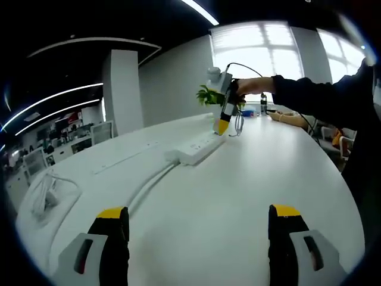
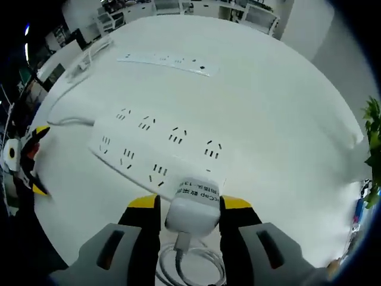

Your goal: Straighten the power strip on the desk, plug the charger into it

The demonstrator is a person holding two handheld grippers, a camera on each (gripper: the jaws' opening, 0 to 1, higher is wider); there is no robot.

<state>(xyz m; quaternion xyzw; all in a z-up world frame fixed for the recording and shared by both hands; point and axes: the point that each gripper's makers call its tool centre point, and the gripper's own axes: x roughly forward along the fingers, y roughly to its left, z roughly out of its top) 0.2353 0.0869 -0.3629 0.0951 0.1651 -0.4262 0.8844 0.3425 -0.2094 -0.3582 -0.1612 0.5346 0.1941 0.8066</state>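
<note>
White rectangular plastic power strip (image 2: 159, 150) lies on the white worktop (image 2: 280, 107) just ahead of the right tool (image 2: 189, 208), which clamps a white cube charger (image 2: 191, 207) prongs-forward for insertion. Left tool (image 1: 199, 229) stands apart, empty.

the charger (image 2: 191, 210) sits between the right gripper (image 2: 189, 215) jaws, just above the power strip (image 2: 159, 154) on the desk (image 2: 280, 107).
</note>
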